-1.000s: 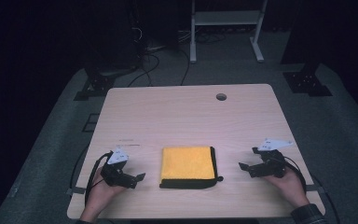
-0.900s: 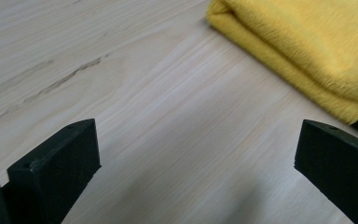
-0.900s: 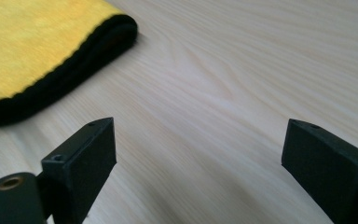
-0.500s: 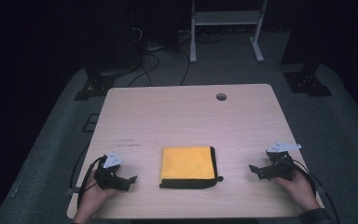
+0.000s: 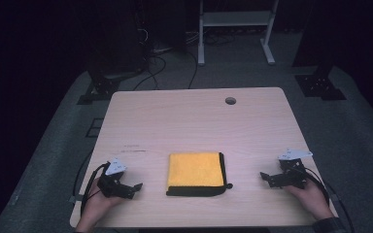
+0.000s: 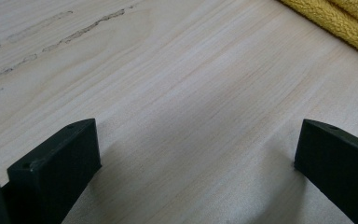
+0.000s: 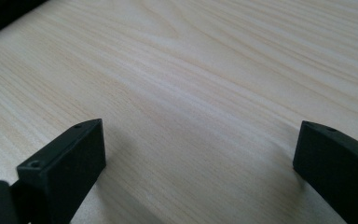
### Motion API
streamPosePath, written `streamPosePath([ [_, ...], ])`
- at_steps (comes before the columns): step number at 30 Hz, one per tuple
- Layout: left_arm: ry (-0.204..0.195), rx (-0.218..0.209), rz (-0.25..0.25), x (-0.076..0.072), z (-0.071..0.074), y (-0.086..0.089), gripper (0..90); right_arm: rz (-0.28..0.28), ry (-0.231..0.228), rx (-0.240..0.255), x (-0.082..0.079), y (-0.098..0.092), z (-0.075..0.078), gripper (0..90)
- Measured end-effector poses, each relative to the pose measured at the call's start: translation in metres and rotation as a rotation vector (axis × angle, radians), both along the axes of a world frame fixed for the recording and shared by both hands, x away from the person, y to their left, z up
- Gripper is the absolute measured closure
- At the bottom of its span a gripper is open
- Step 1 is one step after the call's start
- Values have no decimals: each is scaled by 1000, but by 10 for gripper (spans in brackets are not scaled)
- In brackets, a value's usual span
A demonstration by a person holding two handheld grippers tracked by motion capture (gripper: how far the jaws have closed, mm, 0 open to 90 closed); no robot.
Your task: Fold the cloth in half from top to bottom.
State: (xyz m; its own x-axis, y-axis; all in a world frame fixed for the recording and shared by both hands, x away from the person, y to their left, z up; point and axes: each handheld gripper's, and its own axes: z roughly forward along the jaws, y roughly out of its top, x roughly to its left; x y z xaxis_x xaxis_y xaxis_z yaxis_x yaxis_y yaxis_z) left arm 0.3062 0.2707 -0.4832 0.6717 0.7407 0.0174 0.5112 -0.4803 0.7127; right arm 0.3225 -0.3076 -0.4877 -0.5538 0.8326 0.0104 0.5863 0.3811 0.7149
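We are holding the left gripper [image 5: 135,186] low over the near left part of the table [image 5: 194,121], its jaws standing wide apart with nothing but bare wood between them; in the left gripper view [image 6: 196,154] they are framing plain tabletop. We are holding the right gripper [image 5: 264,175] the same way at the near right, and its jaws have just been opening to their full spread, with nothing between them; in the right gripper view [image 7: 200,149] they are framing only pale wood grain. Both grippers are pointing inward, toward the middle of the table's near edge.

Between them, well apart from each, the folded yellow cloth [image 5: 195,170] is lying flat on the table near its front edge, a dark border [image 5: 196,192] running along its near side and right side. In the left gripper view a corner of that cloth [image 6: 340,21] is showing at the upper right, ahead of the jaws and not touching them. Faint scuff marks [image 6: 56,39] are lying on the wood to the left of it.

Farther out, a round cable hole [image 5: 230,101] is sitting near the far edge of the table. Beyond the table, a white frame [image 5: 235,29] and loose cables [image 5: 160,53] are resting on the grey floor.
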Motion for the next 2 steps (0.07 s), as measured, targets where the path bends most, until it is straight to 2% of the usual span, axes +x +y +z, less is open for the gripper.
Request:
streamPosePath([
  [2, 0, 0, 0, 0, 0, 0, 0, -4, 0, 0, 0, 0, 0, 13],
])
